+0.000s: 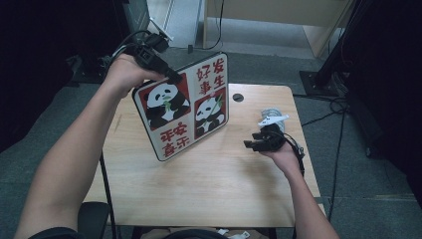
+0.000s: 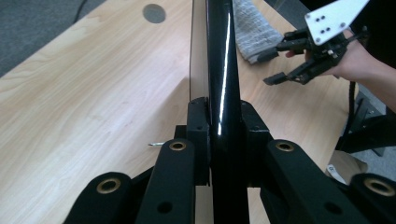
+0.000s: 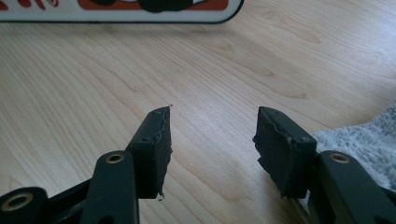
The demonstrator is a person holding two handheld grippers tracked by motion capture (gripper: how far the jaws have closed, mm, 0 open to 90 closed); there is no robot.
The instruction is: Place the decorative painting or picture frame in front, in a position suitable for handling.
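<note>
Worktop (image 1: 209, 184) wooden. Left gripper (image 1: 171, 75) clamped on panda board's (image 1: 184, 107) top edge; board tilted, bottom edge seemingly resting on worktop. Right gripper (image 1: 255, 144) apart, empty, right of board, beside grey cloth (image 3: 359, 140).

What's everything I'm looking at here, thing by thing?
Panda board: one, red, white and black, stood tilted on the table, top edge clamped.
Cloth: one, grey, far right of table, beside the right gripper.
Table: one, light wood, dark round hole near the far edge.
Left gripper: one, black, shut on the board's edge.
Right gripper: one, black, jaws open, nothing between them, over the table.
Forearms: two, bare, entering from the bottom.
</note>
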